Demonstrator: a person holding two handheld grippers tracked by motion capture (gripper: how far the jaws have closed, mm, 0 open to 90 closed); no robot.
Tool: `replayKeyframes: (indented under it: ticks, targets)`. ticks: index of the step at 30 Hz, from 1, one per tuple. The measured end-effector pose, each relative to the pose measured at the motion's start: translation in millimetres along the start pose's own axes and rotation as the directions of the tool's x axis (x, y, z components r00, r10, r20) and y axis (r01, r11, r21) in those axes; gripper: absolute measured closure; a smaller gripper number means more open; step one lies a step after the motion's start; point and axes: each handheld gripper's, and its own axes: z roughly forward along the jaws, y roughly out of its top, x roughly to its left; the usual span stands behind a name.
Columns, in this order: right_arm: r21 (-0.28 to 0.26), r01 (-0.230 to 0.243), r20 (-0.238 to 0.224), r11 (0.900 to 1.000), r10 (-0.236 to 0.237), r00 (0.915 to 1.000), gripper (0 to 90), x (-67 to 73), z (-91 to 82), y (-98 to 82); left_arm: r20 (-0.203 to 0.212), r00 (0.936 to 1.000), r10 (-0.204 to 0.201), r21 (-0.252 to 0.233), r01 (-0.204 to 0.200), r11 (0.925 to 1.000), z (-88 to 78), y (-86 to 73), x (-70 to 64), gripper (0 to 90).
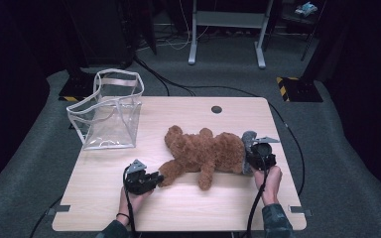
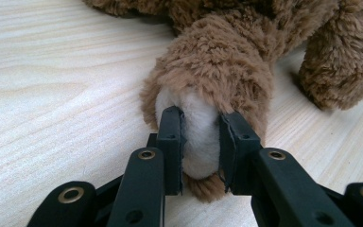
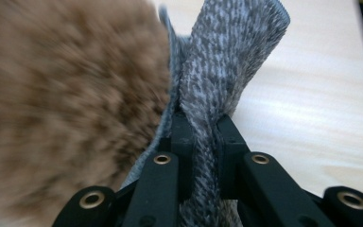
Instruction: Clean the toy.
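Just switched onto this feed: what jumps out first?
A brown teddy bear lies across the middle of the wooden table. The left gripper pinches its pale paw, and the right gripper clamps grey fabric at its other end. A clear bag stands at the table's far left.

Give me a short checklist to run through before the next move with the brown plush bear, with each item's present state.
1. Left gripper grip on the brown plush bear's white-soled paw: ok, jaws shut on it.
2. Right gripper grip on the grey knitted fabric at the bear's other end: ok, pinched between the jaws.
3. Bear supported: ok, lying on the light wooden table.
4. Clear plastic bag with white trim upright: ok, standing at the table's far left corner.
5. Bag mouth open wide enough for the bear: cannot tell.
6. Table between bear and bag free of other things: ok.
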Motion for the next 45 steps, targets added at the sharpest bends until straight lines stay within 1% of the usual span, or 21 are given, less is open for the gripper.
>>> replayKeyframes:
  ticks: [4, 7, 9, 12, 14, 15, 17, 19, 22, 24, 28, 30, 31, 32, 34, 36, 37, 40, 41, 43, 45]
  targets:
    - [-0.131, 0.037, -0.055, 0.991, -0.044, 0.9975, 81.8, 13.0, -44.8, 21.6, 0.0, 1.0, 0.004, 0.004, -0.004, 1.0, -0.2, 0.1, -0.1, 72.5]
    - [-0.177, 0.072, -0.103, 0.982, -0.091, 0.9905, 81.8, 31.6, -61.6, 34.5, 0.003, 1.0, 0.004, 0.011, -0.004, 0.9999, -0.8, 0.5, 0.0, 72.5]
    - [-0.158, 0.115, -0.113, 0.981, -0.134, 0.9846, 81.8, 49.8, -53.2, 37.9, 0.003, 1.0, 0.006, 0.009, -0.006, 0.9999, -0.6, 0.5, 0.2, 72.5]
    - [-0.109, 0.121, -0.145, 0.987, -0.136, 0.98, 81.8, 63.8, -29.7, 30.1, 0.003, 1.0, 0.006, 0.009, -0.006, 0.9999, -0.7, 0.5, 0.3, 72.5]
    - [-0.099, 0.159, -0.143, 0.982, -0.172, 0.9746, 81.9, 73.5, -22.6, 22.5, 0.002, 1.0, 0.004, 0.006, -0.004, 1.0, -0.4, 0.4, 0.3, 72.5]
    - [-0.109, 0.151, -0.158, 0.983, -0.167, 0.9732, 82.0, 77.2, -21.7, 18.0, 0.003, 1.0, 0.004, 0.006, -0.004, 1.0, -0.4, 0.4, 0.4, 72.5]
    - [-0.106, 0.147, -0.18, 0.983, -0.165, 0.9698, 81.9, 80.7, -22.3, 13.5, 0.004, 1.0, 0.003, 0.008, -0.003, 1.0, -0.5, 0.5, 0.5, 72.5]
    - [-0.097, 0.144, -0.221, 0.985, -0.162, 0.9616, 82.0, 85.0, -23.2, 7.3, 0.005, 1.0, 0.002, 0.008, -0.002, 1.0, -0.4, 0.6, 0.5, 72.5]
    - [-0.072, 0.169, -0.249, 0.983, -0.182, 0.9514, 82.0, 95.7, -19.3, -7.8, 0.003, 1.0, 0.006, 0.009, -0.006, 0.9999, -0.6, 0.5, 0.2, 72.5]
    - [-0.049, 0.184, -0.253, 0.982, -0.19, 0.9486, 82.1, 101.9, -14.4, -20.7, 0.0, 1.0, 0.002, 0.003, -0.002, 1.0, -0.1, 0.1, -0.3, 72.5]
    - [-0.011, 0.162, -0.288, 0.987, -0.159, 0.9444, 82.1, 105.2, -8.9, -40.9, 0.001, 1.0, 0.002, 0.003, -0.002, 1.0, 0.0, 0.1, 0.1, 72.5]
    - [0.012, 0.168, -0.306, 0.986, -0.157, 0.9391, 82.1, 105.8, -7.1, -47.9, 0.002, 1.0, -0.008, 0.001, 0.008, 1.0, 0.1, 0.0, -0.7, 72.5]
    - [0.023, 0.167, -0.306, 0.986, -0.152, 0.9397, 82.1, 107.0, -6.4, -50.6, 0.002, 1.0, -0.007, 0.002, 0.007, 1.0, 0.1, 0.0, -0.7, 72.5]
    - [0.033, 0.175, -0.322, 0.984, -0.155, 0.9341, 82.0, 108.0, -5.4, -53.4, 0.003, 1.0, -0.008, 0.001, 0.008, 1.0, 0.2, 0.0, -0.6, 72.5]
    - [0.053, 0.192, -0.33, 0.98, -0.165, 0.9296, 81.9, 109.2, -8.1, -55.3, 0.003, 0.9999, -0.01, 0.0, 0.01, 1.0, 0.2, 0.0, -0.6, 72.5]
    - [0.036, 0.199, -0.331, 0.979, -0.176, 0.9271, 81.8, 104.7, -15.5, -49.8, 0.004, 0.9999, -0.012, 0.0, 0.012, 0.9999, 0.2, -0.1, -0.5, 72.5]
    - [0.027, 0.178, -0.328, 0.984, -0.16, 0.9311, 81.7, 103.3, -22.4, -44.2, 0.002, 1.0, -0.01, -0.001, 0.01, 1.0, 0.3, -0.1, -0.3, 72.5]
    - [-0.067, 0.154, -0.322, 0.986, -0.167, 0.932, 81.5, 99.4, -39.9, -18.1, 0.004, 0.9999, -0.011, 0.0, 0.011, 0.9999, 0.3, -0.1, -0.5, 72.5]
    - [-0.09, 0.144, -0.32, 0.986, -0.165, 0.9331, 81.4, 101.4, -44.3, -8.1, 0.004, 0.9999, -0.011, 0.001, 0.011, 0.9999, 0.2, 0.0, -0.5, 72.5]
    - [-0.129, 0.15, -0.323, 0.98, -0.184, 0.9282, 81.4, 110.0, -49.1, 9.4, 0.003, 0.9999, -0.01, 0.001, 0.01, 0.9999, 0.2, -0.1, -0.5, 72.5]
    - [-0.126, 0.182, -0.325, 0.975, -0.214, 0.9211, 81.4, 124.4, -43.5, 17.8, 0.003, 0.9999, -0.01, 0.001, 0.01, 1.0, 0.1, -0.1, -0.5, 72.5]
